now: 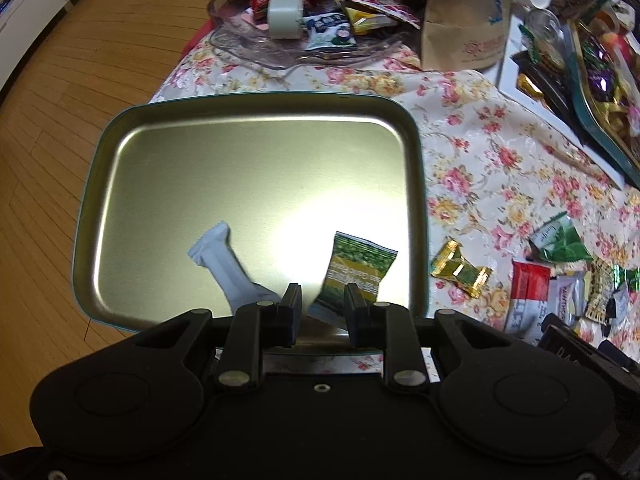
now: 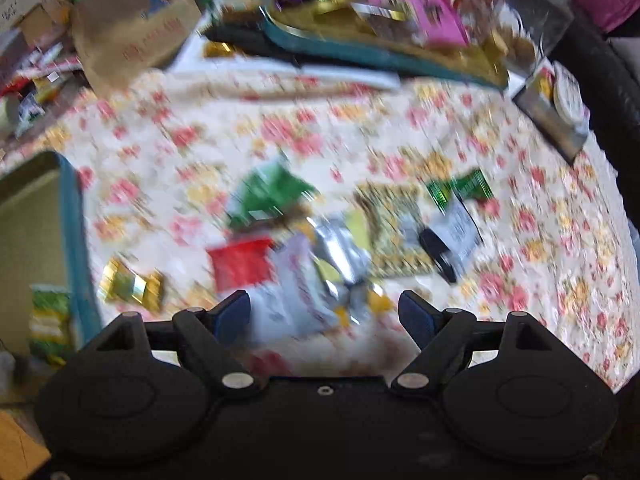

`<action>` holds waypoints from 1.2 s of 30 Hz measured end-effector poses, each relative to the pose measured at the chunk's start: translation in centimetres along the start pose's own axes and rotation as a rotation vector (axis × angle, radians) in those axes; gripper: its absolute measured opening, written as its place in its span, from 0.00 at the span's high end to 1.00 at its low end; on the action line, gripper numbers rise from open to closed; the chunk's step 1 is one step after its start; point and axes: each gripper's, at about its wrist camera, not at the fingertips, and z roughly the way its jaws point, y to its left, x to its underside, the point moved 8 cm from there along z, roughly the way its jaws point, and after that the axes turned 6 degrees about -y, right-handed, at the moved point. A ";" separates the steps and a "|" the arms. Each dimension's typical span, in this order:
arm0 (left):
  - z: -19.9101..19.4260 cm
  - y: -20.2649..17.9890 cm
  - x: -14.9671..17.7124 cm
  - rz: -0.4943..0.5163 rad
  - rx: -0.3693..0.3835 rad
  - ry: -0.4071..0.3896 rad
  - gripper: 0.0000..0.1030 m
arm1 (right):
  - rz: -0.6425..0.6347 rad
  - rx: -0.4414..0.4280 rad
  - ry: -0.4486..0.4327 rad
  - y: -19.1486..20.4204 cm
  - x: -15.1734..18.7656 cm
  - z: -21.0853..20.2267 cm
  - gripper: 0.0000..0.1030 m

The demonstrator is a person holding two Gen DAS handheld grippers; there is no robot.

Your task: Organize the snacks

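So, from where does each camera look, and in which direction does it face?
Left wrist: sits on the left gripper, faces steeply down into the metal tin; only its two black fingers show, with nothing between them.
Right wrist: sits on the right gripper, faces down at the snack pile; its fingers stand wide apart, picture blurred.
Shared: the tin, the gold candy and the floral tablecloth.

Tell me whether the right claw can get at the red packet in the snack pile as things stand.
Probably yes. The right claw is open above the pile, and the red packet lies on top just ahead of its left finger, nothing covering it. The view is blurred, so this is not certain.
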 end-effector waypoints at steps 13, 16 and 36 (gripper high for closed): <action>0.1 -2.6 0.8 0.068 -0.010 0.016 0.68 | 0.076 -0.127 0.183 -3.1 2.8 4.2 0.00; 0.3 -2.7 0.9 0.077 -0.014 0.018 0.68 | 0.053 -0.137 0.162 -3.4 2.7 4.5 0.00; 0.4 -3.8 1.3 0.105 -0.017 0.032 0.68 | -0.040 -0.196 -0.167 -3.9 4.6 2.8 0.00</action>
